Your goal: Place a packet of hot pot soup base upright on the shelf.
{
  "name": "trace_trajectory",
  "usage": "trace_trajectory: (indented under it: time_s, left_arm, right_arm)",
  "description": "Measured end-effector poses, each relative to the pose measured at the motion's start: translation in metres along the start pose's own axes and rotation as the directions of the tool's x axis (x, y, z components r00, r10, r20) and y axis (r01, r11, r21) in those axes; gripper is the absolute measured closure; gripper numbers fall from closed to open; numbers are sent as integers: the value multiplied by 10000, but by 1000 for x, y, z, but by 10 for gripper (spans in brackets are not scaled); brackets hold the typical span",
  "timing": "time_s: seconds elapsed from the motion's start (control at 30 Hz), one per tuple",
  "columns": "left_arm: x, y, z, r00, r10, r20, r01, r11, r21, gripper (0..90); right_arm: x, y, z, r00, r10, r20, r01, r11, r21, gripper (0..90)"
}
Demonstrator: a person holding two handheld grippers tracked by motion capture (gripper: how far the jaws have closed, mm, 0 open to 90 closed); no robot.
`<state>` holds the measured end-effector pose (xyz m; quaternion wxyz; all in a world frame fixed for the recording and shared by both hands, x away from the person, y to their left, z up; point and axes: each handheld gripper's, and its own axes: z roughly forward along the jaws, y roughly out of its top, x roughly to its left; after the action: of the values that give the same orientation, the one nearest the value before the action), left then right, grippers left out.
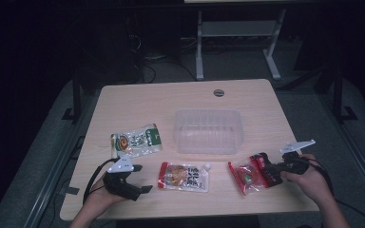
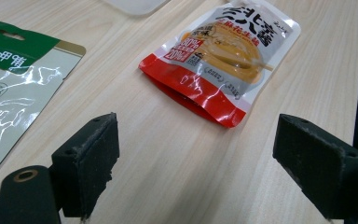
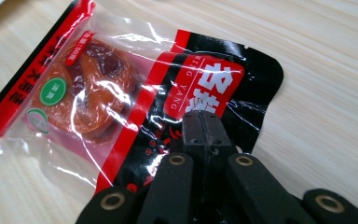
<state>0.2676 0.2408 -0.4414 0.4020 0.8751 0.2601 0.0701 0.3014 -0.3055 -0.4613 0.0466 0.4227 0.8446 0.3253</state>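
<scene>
High view: the table [image 1: 123, 102] carries a clear tray [image 1: 208, 130] at its middle, then three pouches in front of it; a green pouch [image 1: 137, 140] at left, an orange pouch [image 1: 184, 176] in the middle, a red pouch [image 1: 247, 175] at right near the front edge; the right gripper [image 1: 266, 168] is clamped on the red pouch's black end, jaws fully together over the film in the right gripper view [image 3: 206, 122]; the left gripper [image 1: 140, 178] stands wide open and empty, just short of the orange pouch [image 2: 221, 56]. The red pouch [image 3: 121, 93] looks light, limp and glossy; likely slippery, so the flat sealed edge is the best hold.
</scene>
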Motion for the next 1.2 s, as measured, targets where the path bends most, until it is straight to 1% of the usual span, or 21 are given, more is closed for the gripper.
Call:
trace_trajectory:
  time_s: [0.1, 0.17, 0.3, 0.5, 0.57, 0.6, 0.63, 0.67, 0.7, 0.8, 0.83, 0.87, 0.9, 0.97, 1.0, 1.03, 1.07, 1.1, 1.13, 1.17, 1.2]
  left_arm:
    - [-1, 1, 0, 10000, -17, 32, 17, 10000, -34, 141]
    - [-1, 1, 0, 10000, -21, 54, 21, 10000, -48, 141]
    - [-3, 2, 1, 9999, 64, 99, -64, 10000, -27, 141]
    - [-6, 5, 3, 9997, 147, 193, -147, 9999, 4, 142]
    - [-7, 5, 4, 9996, 147, 226, -148, 9999, 16, 142]
    - [-8, 6, 5, 9996, 129, 257, -130, 9999, 33, 142]
    - [-9, 7, 5, 9996, 90, 286, -90, 10000, 4, 144]
    - [-10, 7, 6, 9995, 108, 301, -108, 9999, 13, 144]
    - [-11, 8, 7, 9994, 105, 326, -105, 9999, -16, 147]
    - [-15, 11, 10, 9987, 286, 427, -285, 9996, -27, 150]
    - [-16, 12, 10, 9985, 294, 453, -291, 9996, -72, 183]
    - [-17, 13, 11, 9983, 355, 471, -351, 9993, -111, 183]
    - [-18, 15, 12, 9978, 426, 511, -419, 9990, -139, 217]
    - [-21, 21, 14, 9963, 610, 603, -595, 9979, -256, 238]
    - [-23, 27, 17, 9946, 736, 734, -712, 9968, -350, 297]
    - [-23, 27, 17, 9946, 736, 734, -712, 9968, -350, 342]
    - [-24, 31, 19, 9935, 786, 821, -760, 9965, -351, 379]
    - [-25, 35, 21, 9927, 814, 888, -787, 9963, -337, 379]
    - [-26, 39, 23, 9919, 778, 1006, -742, 9965, -396, 485]
    - [-26, 44, 26, 9908, 766, 1113, -722, 9965, -429, 521]
    - [-27, 48, 30, 9897, 784, 1194, -737, 9963, -437, 521]
  right_arm:
    - [7, 3, 4, 9997, -211, -137, 211, 9998, 43, 900]
    - [12, 6, 7, 9988, -351, -346, 354, 9993, 79, 900]
    - [24, 11, 13, 9947, -774, -672, 791, 9966, 237, 900]
    - [33, 15, 18, 9912, -978, -888, 1006, 9945, 275, 900]
    - [36, 18, 20, 9879, -1231, -941, 1263, 9916, 286, 900]
    - [39, 19, 22, 9870, -1247, -1012, 1281, 9914, 283, 900]
    - [43, 22, 26, 9825, -1460, -1160, 1500, 9883, 272, 900]
    - [43, 22, 26, 9825, -1460, -1160, 1500, 9883, 272, 900]
    - [47, 24, 28, 9788, -1577, -1304, 1629, 9862, 299, 900]
    - [48, 24, 28, 9769, -1682, -1316, 1730, 9846, 260, 900]
    - [47, 23, 27, 9782, -1551, -1380, 1589, 9872, 168, 900]
    - [47, 23, 27, 9782, -1551, -1380, 1589, 9872, 168, 900]
    - [45, 21, 25, 9808, -1453, -1301, 1481, 9889, 122, 900]
    - [44, 21, 24, 9809, -1465, -1278, 1486, 9889, 71, 900]
    - [42, 20, 20, 9840, -1343, -1173, 1351, 9908, -15, 899]
    - [40, 19, 18, 9847, -1338, -1121, 1332, 9910, -130, 866]
    - [39, 18, 16, 9869, -1195, -1086, 1184, 9928, -162, 824]
    - [39, 18, 16, 9869, -1195, -1086, 1184, 9928, -162, 824]
    - [35, 15, 12, 9901, -1019, -967, 992, 9945, -325, 776]
    - [34, 13, 10, 9913, -972, -892, 937, 9947, -420, 745]
    - [34, 13, 10, 9913, -972, -892, 937, 9947, -420, 745]
